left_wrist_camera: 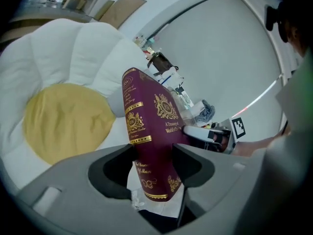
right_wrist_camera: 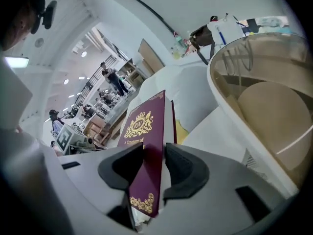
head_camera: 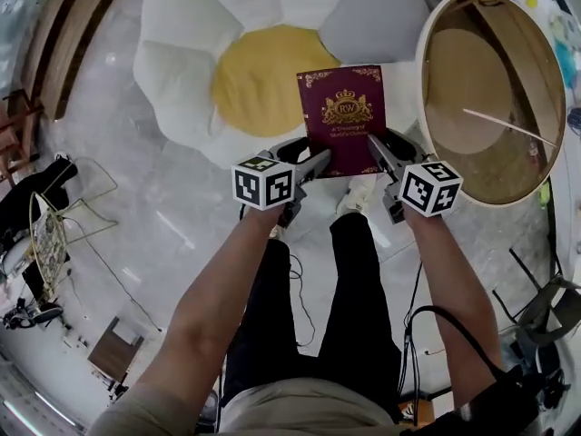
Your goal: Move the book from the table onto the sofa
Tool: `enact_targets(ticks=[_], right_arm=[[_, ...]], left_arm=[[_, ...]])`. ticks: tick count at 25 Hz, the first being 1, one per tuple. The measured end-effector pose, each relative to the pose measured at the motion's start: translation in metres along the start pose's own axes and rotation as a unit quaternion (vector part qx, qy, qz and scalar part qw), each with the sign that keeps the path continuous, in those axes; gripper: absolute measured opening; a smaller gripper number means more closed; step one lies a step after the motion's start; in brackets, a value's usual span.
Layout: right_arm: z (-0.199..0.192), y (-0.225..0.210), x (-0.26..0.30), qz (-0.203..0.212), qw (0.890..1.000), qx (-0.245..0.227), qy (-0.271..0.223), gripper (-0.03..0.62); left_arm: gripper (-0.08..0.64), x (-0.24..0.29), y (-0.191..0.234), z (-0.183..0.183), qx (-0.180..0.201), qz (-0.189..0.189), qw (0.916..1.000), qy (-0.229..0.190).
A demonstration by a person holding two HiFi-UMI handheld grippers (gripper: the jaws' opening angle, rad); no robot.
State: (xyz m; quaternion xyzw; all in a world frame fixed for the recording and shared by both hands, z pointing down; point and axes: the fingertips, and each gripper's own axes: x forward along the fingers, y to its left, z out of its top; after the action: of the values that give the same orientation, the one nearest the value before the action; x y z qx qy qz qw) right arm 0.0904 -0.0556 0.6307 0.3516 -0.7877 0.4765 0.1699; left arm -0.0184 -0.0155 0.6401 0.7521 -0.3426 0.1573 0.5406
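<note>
Left claw (head_camera: pixel 309 164): mine, clamped on the book's (head_camera: pixel 341 121) near corner at the spine. In the left gripper view, my claw (left_wrist_camera: pixel 152 153) has a pad on each cover of the maroon, gold-crested book (left_wrist_camera: pixel 151 116).
Right claw (head_camera: pixel 377 150): also gripping the book, on the near corner opposite the spine. In the right gripper view, my claw (right_wrist_camera: pixel 152 158) pinches the book's (right_wrist_camera: pixel 144 126) edge, front cover to its left.
Book: in the air, carried between my two claws and reaching out ahead of them, front cover up, touching nothing but the pads.
Sofa (head_camera: pixel 182 53): a white flower shape with a yellow centre, ahead of and below both claws. The book's far end hangs over its near petals.
Bench (head_camera: pixel 425 71): round, white-rimmed and wood-topped, just to the right of my right claw, apart from the book.
Floor (head_camera: pixel 136 198): pale marble, below and behind the claws.
</note>
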Motion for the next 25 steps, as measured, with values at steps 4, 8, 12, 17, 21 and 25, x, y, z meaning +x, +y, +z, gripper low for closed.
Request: enact_targets(ticks=[4, 8, 12, 17, 21, 25], right_arm=[[-0.018, -0.009, 0.036, -0.018, 0.999, -0.009, 0.028, 0.149], [-0.039, -0.036, 0.06, -0.043, 0.998, -0.015, 0.041, 0.15], [-0.064, -0.072, 0.082, -0.066, 0.995, -0.021, 0.068, 0.15], [-0.079, -0.088, 0.103, -0.074, 0.993, -0.049, 0.084, 0.129], [-0.081, -0.092, 0.104, -0.074, 0.993, -0.05, 0.078, 0.133], [-0.081, -0.092, 0.102, -0.073, 0.994, -0.037, 0.077, 0.138]], left_arm=[[0.242, 0.012, 0.043, -0.016, -0.029, -0.002, 0.9996, 0.002], [0.242, 0.042, 0.073, -0.034, -0.038, -0.016, 0.999, 0.017], [0.242, 0.08, 0.106, -0.055, -0.041, -0.018, 0.9986, 0.028], [0.241, 0.115, 0.141, -0.072, -0.038, -0.016, 0.9981, 0.046], [0.244, 0.122, 0.145, -0.075, -0.039, -0.034, 0.9978, 0.042], [0.245, 0.12, 0.144, -0.075, -0.037, -0.036, 0.9975, 0.048]])
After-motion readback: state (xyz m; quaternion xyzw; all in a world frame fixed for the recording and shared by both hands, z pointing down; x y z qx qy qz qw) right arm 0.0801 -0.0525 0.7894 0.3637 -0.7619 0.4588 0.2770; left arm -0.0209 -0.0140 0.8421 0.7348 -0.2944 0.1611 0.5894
